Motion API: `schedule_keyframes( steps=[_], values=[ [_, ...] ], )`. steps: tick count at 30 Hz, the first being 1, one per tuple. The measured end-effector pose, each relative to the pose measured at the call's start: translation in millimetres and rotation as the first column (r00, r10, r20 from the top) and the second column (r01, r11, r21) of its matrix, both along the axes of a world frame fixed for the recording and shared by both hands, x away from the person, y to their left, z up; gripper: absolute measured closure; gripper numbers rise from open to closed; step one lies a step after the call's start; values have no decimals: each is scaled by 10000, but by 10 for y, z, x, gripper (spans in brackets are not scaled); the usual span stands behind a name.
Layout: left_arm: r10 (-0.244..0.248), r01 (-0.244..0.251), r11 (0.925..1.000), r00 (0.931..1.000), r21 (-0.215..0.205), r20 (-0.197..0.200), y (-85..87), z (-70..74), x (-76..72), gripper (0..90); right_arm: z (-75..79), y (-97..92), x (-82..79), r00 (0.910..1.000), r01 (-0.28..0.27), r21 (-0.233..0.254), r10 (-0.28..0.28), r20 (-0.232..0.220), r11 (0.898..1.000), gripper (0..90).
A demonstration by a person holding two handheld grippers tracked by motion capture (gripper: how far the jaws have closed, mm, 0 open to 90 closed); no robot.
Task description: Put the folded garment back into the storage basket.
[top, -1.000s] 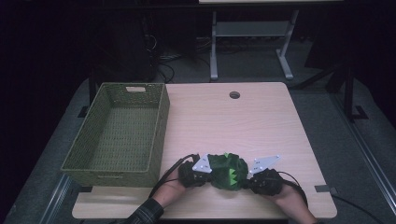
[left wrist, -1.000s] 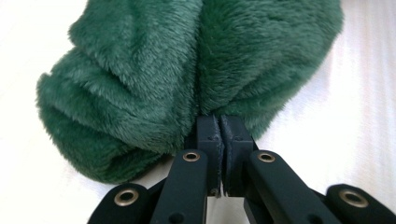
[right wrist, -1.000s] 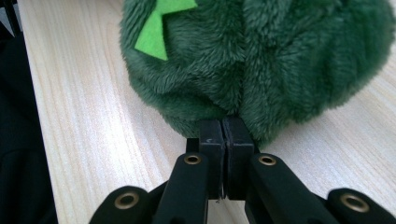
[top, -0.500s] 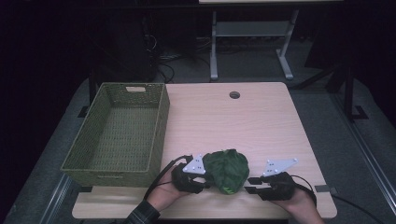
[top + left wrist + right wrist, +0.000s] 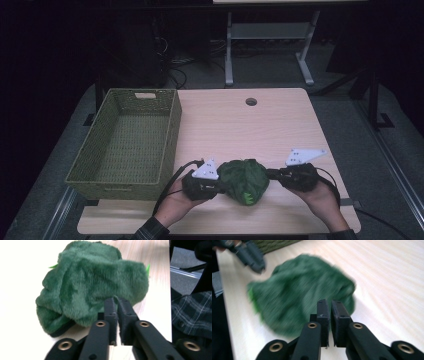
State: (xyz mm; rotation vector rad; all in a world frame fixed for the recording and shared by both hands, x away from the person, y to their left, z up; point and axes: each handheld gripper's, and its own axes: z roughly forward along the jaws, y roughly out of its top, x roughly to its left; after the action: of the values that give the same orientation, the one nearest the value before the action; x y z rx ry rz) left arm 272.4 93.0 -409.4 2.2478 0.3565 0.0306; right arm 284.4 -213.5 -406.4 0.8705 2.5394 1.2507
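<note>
Slippage is the big worry here imo. The fuzzy dark green plush bundle (image 5: 245, 180) sits near the front edge of the light wooden counter (image 5: 240, 130), about midway along it, strung between the two tools. The left hand-held gripper (image 5: 220, 184) is clamped tight with only a thin tuft of green fur caught at the very tips, which you can see clearly in the left gripper view. That's a tiny bite on soft pile, so if it gets raised or swung toward the woven olive-green rectangular basket (image 5: 172, 135) at the left edge, my guess is the fur just pulls out and the whole thing flops back down. It could even go off the front edge, since it's that close. The right hand-held gripper (image 5: 270, 174) is squeezed together too, right at the plush's other side. The right gripper view is smeared, though, so I can't tell whether any fabric is actually pinched or the tips are just resting against it. If only one side really has it, the bundle would likely sag and swing. It could then snag the basket's rim instead of clearing it.
</note>
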Motion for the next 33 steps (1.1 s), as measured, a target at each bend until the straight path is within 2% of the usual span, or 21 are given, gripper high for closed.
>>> schedule_keyframes(
  steps=[5, 10, 11, 13, 15, 22, 24, 28, 30, 33],
  values=[
    [-255, 255, 9997, 9995, -13, -211, -93, -1, -38, 897, 46, 112, 316, 10000, 95, -171, -95, 13, 9998, 898],
    [-722, 734, 9971, 9957, 204, -574, -208, -79, -84, 897, 25, 272, 588, 9996, -34, -349, 24, -282, 9994, 898],
    [-800, 815, 9965, 9941, 188, -728, -249, -114, -115, 897, 16, 316, 632, 9988, -19, -400, 0, -481, 9992, 898],
    [-992, 1019, 9944, 9917, 290, -821, -299, -154, -151, 897, -33, 395, 743, 9985, -218, -546, 190, -512, 9983, 898],
    [-1181, 1215, 9920, 9890, 340, -888, -353, -198, -173, 897, -81, 466, 823, 9967, -389, -634, 343, -729, 9972, 898],
    [-1337, 1377, 9901, 9843, 272, -1154, -500, -323, -184, 896, -198, 607, 936, 9902, -708, -799, 603, -1262, 9943, 899],
    [-1361, 1415, 9891, 9841, 405, -1145, -536, -376, -155, 897, -229, 618, 950, 9860, -852, -831, 720, -1503, 9929, 899],
    [-1104, 1202, 9893, 9873, 825, -1143, -542, -464, -88, 896, -267, 613, 950, 9794, -1138, -831, 978, -1764, 9900, 900],
    [-857, 953, 9923, 9894, 791, -1169, -512, -475, -59, 897, -265, 586, 940, 9774, -1245, -831, 1078, -1818, 9887, 900],
    [-698, 794, 9930, 9918, 880, -1074, -475, -471, -20, 897, -273, 546, 925, 9750, -1279, -786, 1108, -1926, 9887, 900]
  ],
)
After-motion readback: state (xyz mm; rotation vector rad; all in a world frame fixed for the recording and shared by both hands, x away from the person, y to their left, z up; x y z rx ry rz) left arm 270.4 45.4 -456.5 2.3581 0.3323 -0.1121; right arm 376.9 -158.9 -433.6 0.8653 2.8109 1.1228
